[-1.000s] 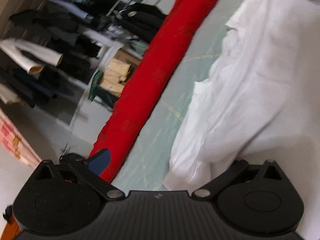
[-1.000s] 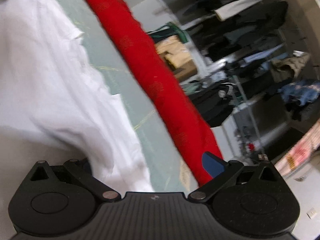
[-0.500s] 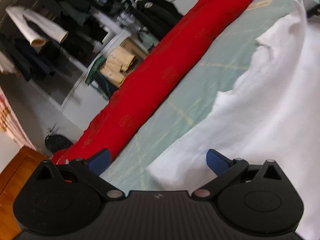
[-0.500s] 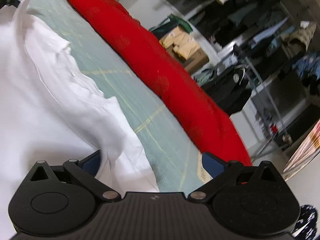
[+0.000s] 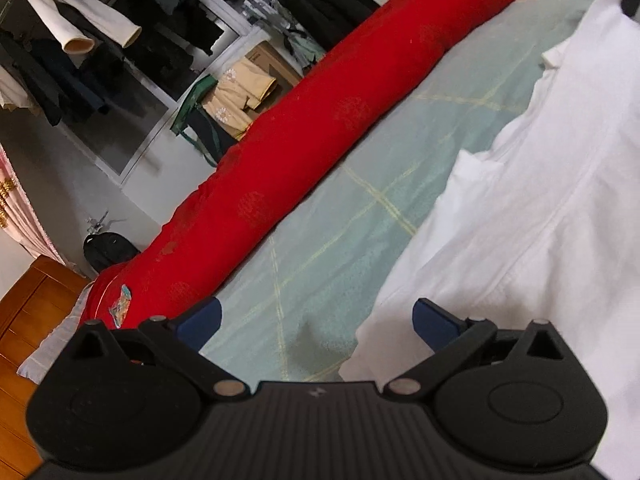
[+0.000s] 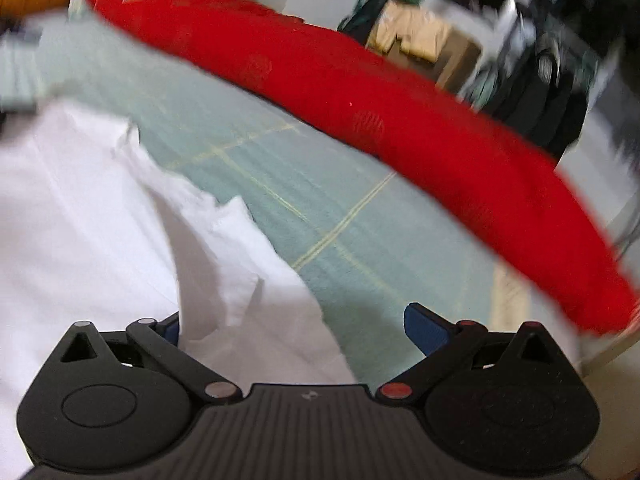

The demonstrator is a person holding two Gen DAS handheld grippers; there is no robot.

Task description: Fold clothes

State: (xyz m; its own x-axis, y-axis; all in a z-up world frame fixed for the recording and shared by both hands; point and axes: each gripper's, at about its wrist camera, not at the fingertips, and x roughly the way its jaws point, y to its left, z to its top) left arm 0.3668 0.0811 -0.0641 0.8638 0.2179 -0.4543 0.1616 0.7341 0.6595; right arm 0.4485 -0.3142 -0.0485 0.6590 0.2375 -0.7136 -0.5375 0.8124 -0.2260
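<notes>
A white garment (image 5: pixel 540 200) lies spread on the pale green sheet (image 5: pixel 340 240), filling the right of the left wrist view. My left gripper (image 5: pixel 316 320) is open just above the sheet; its right fingertip (image 5: pixel 434 322) hangs over the garment's near edge and nothing sits between the fingers. In the blurred right wrist view the same garment (image 6: pixel 80 220) fills the left. My right gripper (image 6: pixel 298 326) is open too. A rumpled corner of the cloth (image 6: pixel 248 296) reaches between its fingers and hides most of the left fingertip (image 6: pixel 172 326).
A long red bolster (image 5: pixel 320 120) runs along the far side of the bed, also blurred in the right view as the bolster (image 6: pixel 400 120). Beyond it are racks of dark clothes (image 5: pixel 120 40), a cardboard box (image 5: pixel 268 64) and a wooden cabinet (image 5: pixel 28 304).
Both cameras have swung and dropped toward the bed. The white cloth that covered my left gripper's right finger now lies lower and flatter on the sheet. Both grippers stay open.
</notes>
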